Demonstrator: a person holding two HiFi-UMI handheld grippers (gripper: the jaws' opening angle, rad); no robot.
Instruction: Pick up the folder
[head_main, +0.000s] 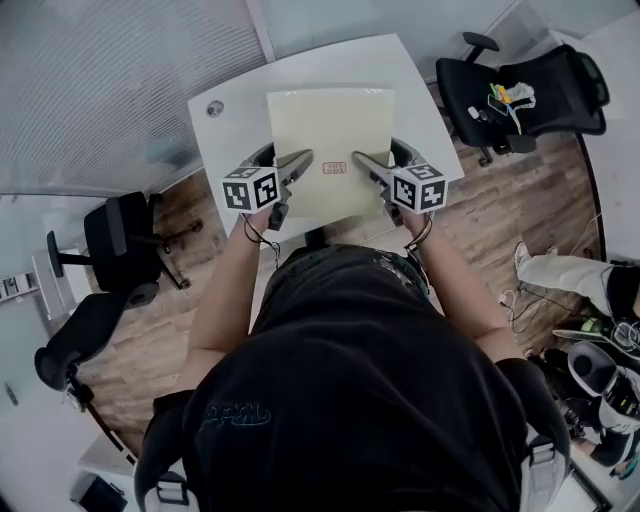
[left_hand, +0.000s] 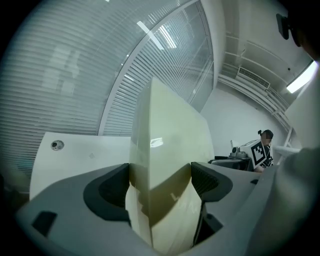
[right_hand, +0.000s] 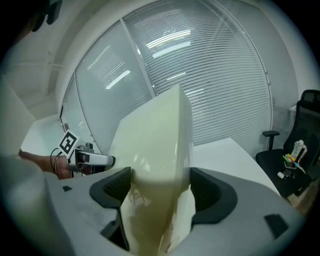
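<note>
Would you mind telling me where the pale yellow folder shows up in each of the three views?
Head view: the folder is top centre, over the white table, with a gripper at each side edge.
Left gripper view: centre, edge-on, clamped between the left gripper's jaws; table at left.
Right gripper view: centre, edge-on, clamped between the right gripper's jaws; table at right.
Shared landmark: the white table.

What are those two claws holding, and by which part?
The folder: the left gripper clamps its left edge, the right gripper its right edge.
</note>
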